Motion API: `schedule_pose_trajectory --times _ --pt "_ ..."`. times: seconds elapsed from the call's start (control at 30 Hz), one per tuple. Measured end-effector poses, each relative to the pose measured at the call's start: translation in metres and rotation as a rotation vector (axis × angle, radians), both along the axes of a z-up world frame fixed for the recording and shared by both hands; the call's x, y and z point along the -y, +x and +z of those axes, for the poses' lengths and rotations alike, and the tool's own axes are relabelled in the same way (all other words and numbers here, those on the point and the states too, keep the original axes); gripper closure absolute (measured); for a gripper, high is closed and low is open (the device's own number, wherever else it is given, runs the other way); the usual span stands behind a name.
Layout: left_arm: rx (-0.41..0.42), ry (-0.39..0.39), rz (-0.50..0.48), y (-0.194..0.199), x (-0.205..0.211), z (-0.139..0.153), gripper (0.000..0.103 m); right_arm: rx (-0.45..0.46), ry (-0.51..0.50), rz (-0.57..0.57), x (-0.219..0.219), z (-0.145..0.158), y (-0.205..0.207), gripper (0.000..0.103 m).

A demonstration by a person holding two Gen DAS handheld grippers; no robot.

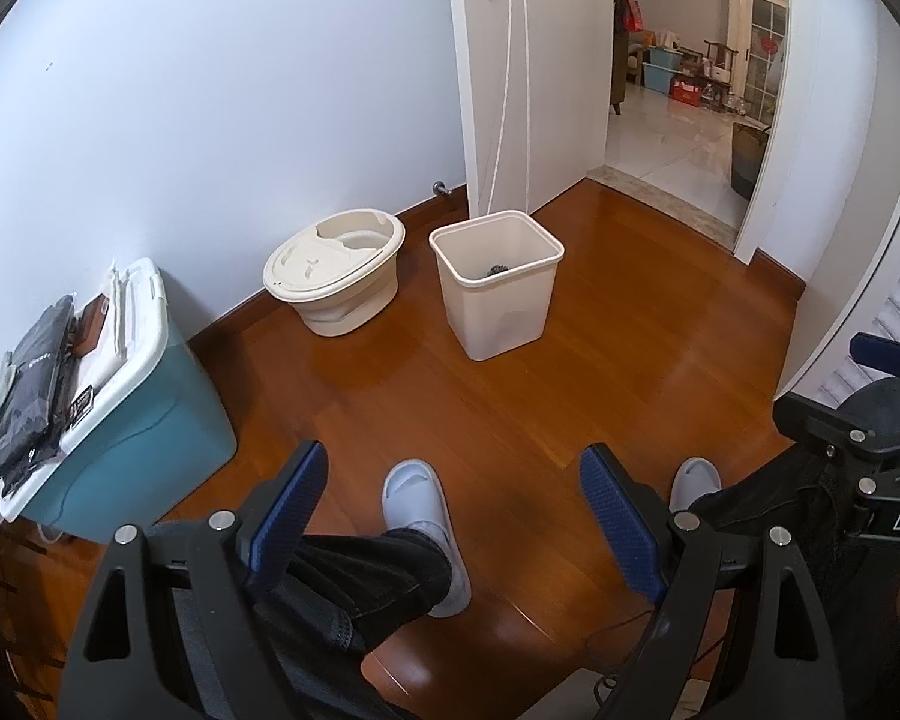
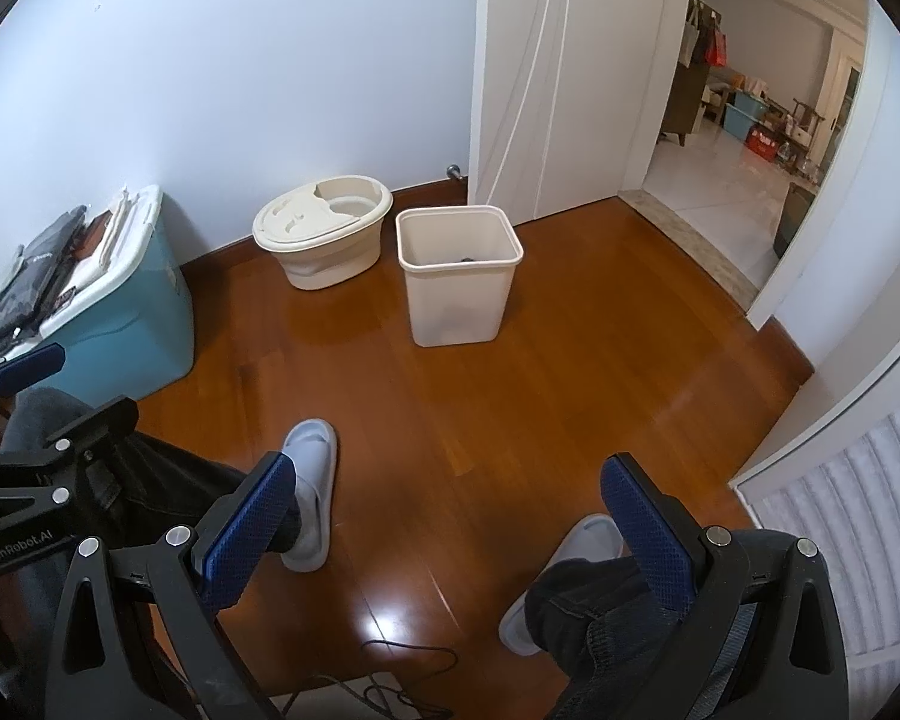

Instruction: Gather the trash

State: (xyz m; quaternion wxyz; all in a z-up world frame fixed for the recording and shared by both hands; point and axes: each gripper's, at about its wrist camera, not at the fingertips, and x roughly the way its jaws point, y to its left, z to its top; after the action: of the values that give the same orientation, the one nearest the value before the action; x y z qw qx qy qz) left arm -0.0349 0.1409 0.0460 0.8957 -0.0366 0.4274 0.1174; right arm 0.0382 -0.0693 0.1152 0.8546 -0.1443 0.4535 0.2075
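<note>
— Polished wooden floor (image 1: 510, 396) runs to a pale wall and an open white door (image 1: 528, 72), with a tiled room past the doorway. What stands ahead of the fingers?

— A cream waste bin (image 1: 498, 282), upright on the floor well beyond both pairs of fingertips. Something small and dark lies at its bottom; I cannot tell what it is. Just to its left, against the wall, sits a cream oval bucket (image 1: 336, 270) with a moulded lid.

— And off to the left side?

— A teal storage box (image 1: 132, 438) with a white lid, dark folded packets stacked on top.

— How do the fingers stand?

— The left gripper (image 1: 453, 516) has its blue-padded fingers (image 1: 294, 510) spread wide with nothing between them; only the floor and the person's legs show in the gap. The right gripper (image 2: 450, 534) is the same: spread wide, holding nothing.

— What lies under them?

— The person's dark trouser legs and grey slippers (image 1: 417, 498), planted on the floor. A thin black cable (image 2: 402, 666) curls near the bottom edge of the right wrist view. A white louvred panel (image 2: 840, 516) stands to the right of the right fingers.
</note>
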Motion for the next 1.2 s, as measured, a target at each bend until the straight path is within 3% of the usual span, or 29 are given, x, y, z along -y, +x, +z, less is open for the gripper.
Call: schedule_pose_trajectory --times 1.2 --pt "0.006 -0.019 -0.012 0.0034 -0.0005 0.0031 0.017 -0.004 0.012 -0.002 -0.0018 0.0047 -0.003 0.0"
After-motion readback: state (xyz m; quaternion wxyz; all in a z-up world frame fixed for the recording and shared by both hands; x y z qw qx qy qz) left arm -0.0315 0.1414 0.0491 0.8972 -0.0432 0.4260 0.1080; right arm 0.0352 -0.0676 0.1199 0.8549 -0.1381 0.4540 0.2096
